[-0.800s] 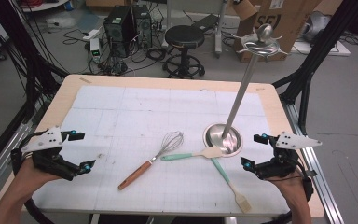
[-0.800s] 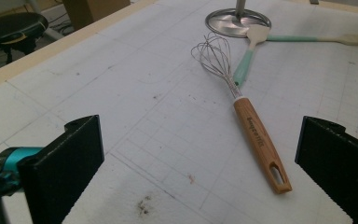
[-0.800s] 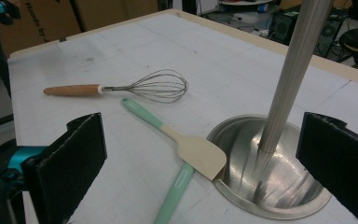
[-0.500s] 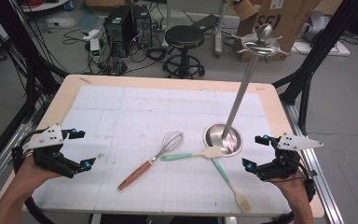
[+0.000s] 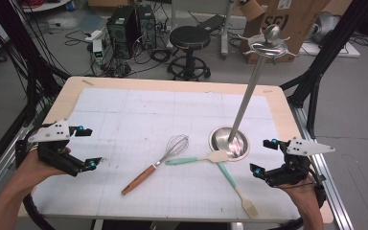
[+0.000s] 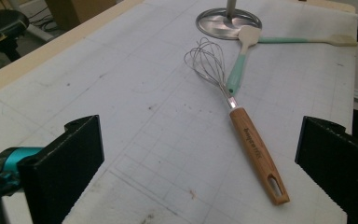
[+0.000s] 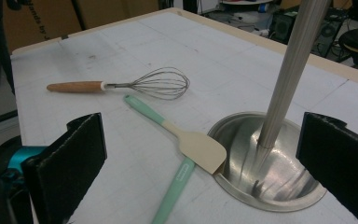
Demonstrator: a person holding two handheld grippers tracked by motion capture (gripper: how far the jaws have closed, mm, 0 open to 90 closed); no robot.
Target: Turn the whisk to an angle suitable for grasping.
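Both grippers [image 5: 79, 146] [image 5: 263, 155] unmoved, whisk [image 5: 155, 163] untouched.

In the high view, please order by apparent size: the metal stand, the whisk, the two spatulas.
1. Metal stand, clearly largest.
2. Whisk.
3. The spatulas look alike in length, so unranked.
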